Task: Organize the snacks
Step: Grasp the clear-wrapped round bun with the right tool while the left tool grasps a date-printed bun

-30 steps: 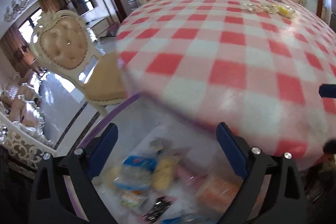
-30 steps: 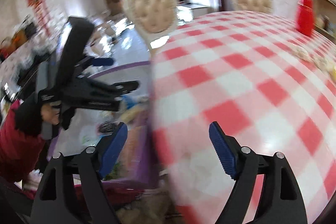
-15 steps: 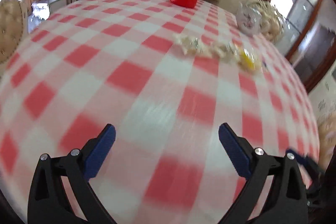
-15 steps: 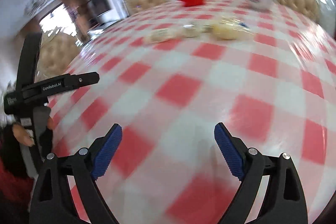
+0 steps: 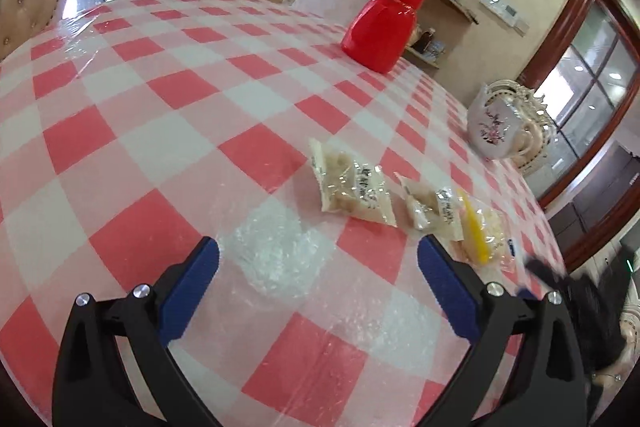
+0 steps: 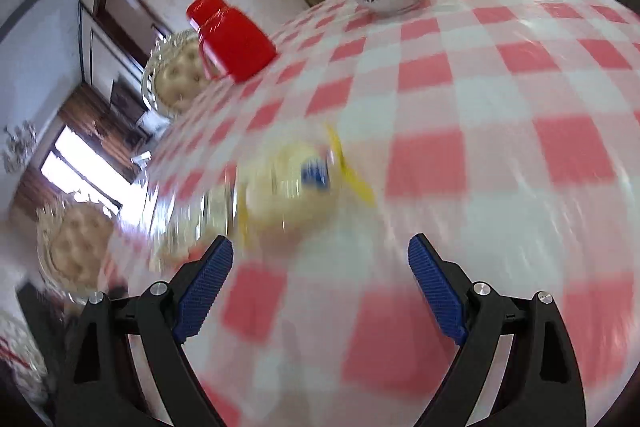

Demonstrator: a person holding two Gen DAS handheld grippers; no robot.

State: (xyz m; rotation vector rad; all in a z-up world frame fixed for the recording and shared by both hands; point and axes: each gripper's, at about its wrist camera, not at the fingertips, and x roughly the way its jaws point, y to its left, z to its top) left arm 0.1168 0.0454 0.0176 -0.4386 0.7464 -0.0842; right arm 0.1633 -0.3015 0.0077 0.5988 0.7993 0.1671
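The left hand-held gripper (image 5: pixel 318 261) hung with jaws apart and empty over the checked table (image 5: pixel 120 131), as did the right hand-held gripper (image 6: pixel 320 263). Just ahead lay 3 snack packets (image 5: pixel 352 187) in a row, the yellow-striped packet (image 6: pixel 296 183) nearest the right one. The slick plastic cover could let a thin packet slide away from closing jaws. The packets' print was too small to read.

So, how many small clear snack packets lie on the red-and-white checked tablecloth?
3, in a row. One clear packet of pale snack lies nearest the table's middle, a smaller clear packet beside it, and a yellow-striped packet at the end. Others may be hidden.
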